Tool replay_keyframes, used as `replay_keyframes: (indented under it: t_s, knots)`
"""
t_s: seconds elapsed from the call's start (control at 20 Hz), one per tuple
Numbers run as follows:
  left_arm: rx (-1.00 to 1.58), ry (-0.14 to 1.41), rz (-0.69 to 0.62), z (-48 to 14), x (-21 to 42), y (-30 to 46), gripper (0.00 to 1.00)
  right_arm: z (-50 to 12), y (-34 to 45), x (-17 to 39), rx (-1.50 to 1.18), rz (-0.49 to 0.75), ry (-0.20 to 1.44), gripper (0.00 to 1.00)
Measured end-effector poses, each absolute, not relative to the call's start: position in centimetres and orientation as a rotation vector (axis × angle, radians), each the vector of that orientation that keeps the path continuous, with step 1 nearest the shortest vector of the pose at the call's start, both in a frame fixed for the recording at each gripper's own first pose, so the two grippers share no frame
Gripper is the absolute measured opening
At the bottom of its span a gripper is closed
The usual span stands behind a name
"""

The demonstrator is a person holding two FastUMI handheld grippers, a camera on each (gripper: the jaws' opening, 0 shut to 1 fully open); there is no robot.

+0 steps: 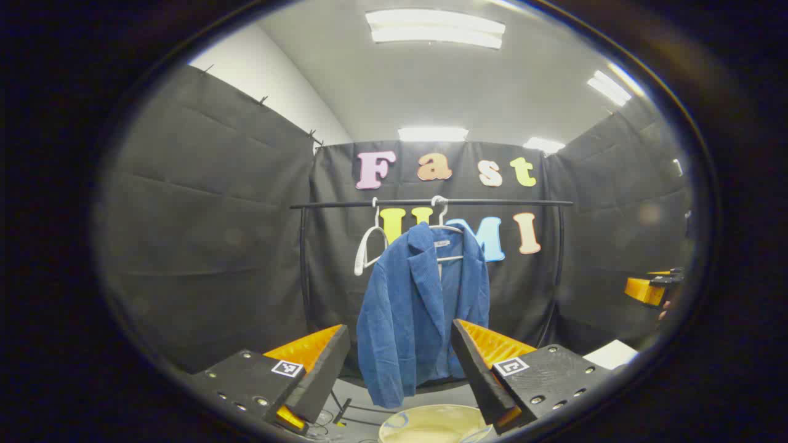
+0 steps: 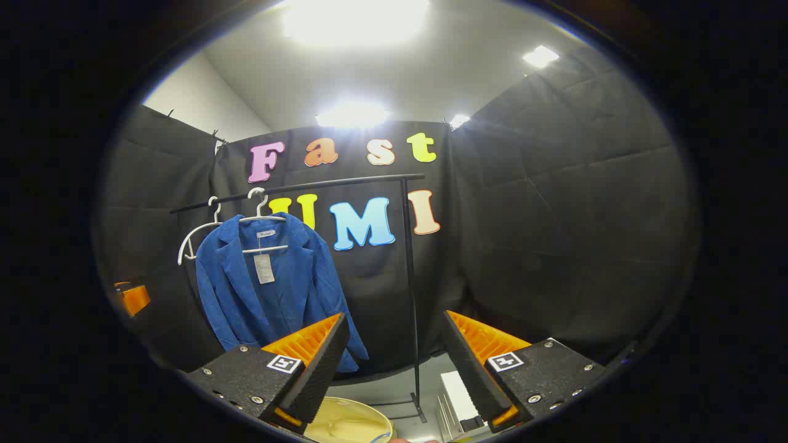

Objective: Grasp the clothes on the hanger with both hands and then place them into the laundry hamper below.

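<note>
Nothing done yet. Blue blazer hangs on white hanger on the rail, w/ laundry hamper below it. Left gripper & right gripper both wide open, empty, well apart from blazer. Left: approach, grasp, lower into hamper.

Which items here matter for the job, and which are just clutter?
Job:
- blue jacket
- white hanger under it
- rail
- cream hamper below
- left claw, open
- right claw, open

Lying about:
- empty white hanger beside the jacket
- white box on the floor by the rack's post
</note>
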State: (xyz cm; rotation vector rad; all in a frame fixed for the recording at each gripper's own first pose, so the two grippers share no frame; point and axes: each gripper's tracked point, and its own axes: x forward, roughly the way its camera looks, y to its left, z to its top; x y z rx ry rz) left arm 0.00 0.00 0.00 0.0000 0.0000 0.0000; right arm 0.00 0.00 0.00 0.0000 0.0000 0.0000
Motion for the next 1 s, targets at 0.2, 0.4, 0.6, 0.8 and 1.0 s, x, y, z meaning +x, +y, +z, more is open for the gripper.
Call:
replay_keyframes:
  t_s: [0.2,0.4,0.6,0.8,1.0]
  knots:
    - [-0.006,-0.003,0.025,-0.3,0.2,1.3,1.0,-0.4,1.2,-0.3,-0.018,0.021,0.008,0.94]
    - [-0.029,-0.003,0.002,-0.2,0.4,1.0,1.0,-0.3,2.3,-0.4,-0.024,0.032,0.009,0.94]
    - [-0.023,-0.007,-0.005,0.2,0.7,1.6,1.0,0.1,3.7,-0.3,-0.034,0.05,0.001,0.94]
    - [-0.04,-0.004,-0.001,0.1,0.3,2.5,1.0,0.4,5.5,0.1,-0.036,0.069,0.001,0.94]
    - [-0.05,0.013,0.013,0.0,0.6,3.8,1.0,1.2,8.4,1.3,-0.04,0.12,0.004,0.94]
